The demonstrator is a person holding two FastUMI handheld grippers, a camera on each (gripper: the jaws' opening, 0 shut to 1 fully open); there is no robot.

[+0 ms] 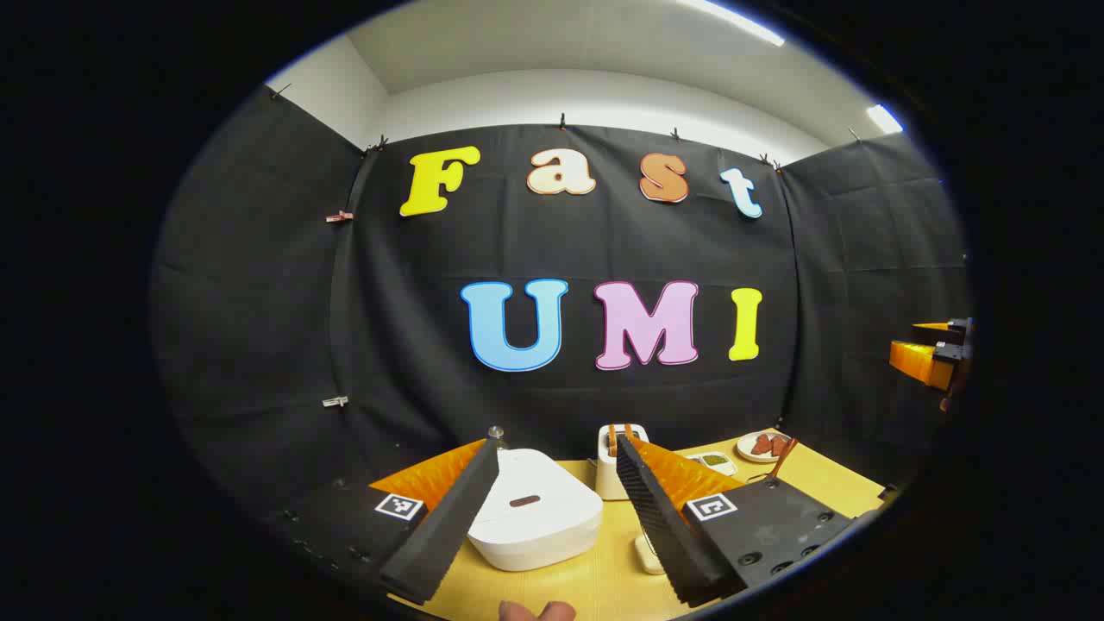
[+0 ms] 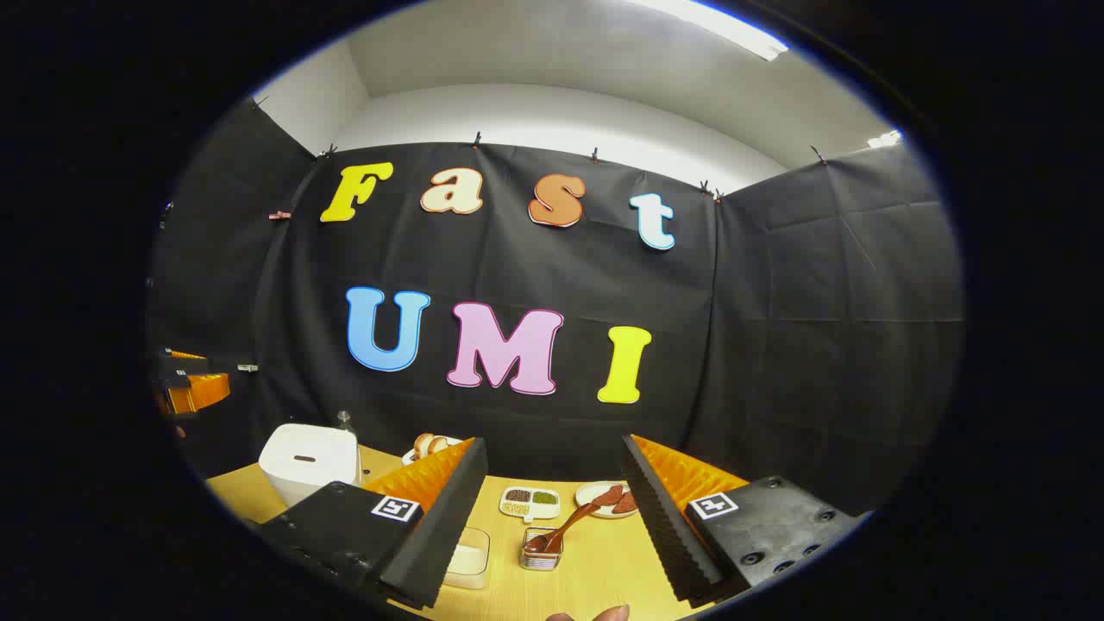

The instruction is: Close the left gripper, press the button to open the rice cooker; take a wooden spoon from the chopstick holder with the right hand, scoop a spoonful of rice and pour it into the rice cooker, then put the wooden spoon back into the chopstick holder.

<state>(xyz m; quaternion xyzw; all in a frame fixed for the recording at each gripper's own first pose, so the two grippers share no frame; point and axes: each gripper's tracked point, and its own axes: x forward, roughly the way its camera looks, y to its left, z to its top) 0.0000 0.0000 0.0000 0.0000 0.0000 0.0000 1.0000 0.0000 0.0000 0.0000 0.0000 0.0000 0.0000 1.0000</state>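
In the left gripper view the left claw (image 1: pixel 552 517) hangs above the yellow surface (image 1: pixel 595 582) with its jaws spread wide and nothing between them. The white rice cooker (image 1: pixel 535 509) sits just beyond the fingertips, lid down, its dark button (image 1: pixel 524 500) facing up. In the right gripper view the right claw (image 2: pixel 552 526) is also wide and empty. Ahead of it, near the surface's front, stands the small clear chopstick holder (image 2: pixel 542 552) with the wooden spoon (image 2: pixel 565 528) leaning out toward the far right. A shallow container of rice (image 2: pixel 468 558) lies just left of the holder, partly behind the left finger.
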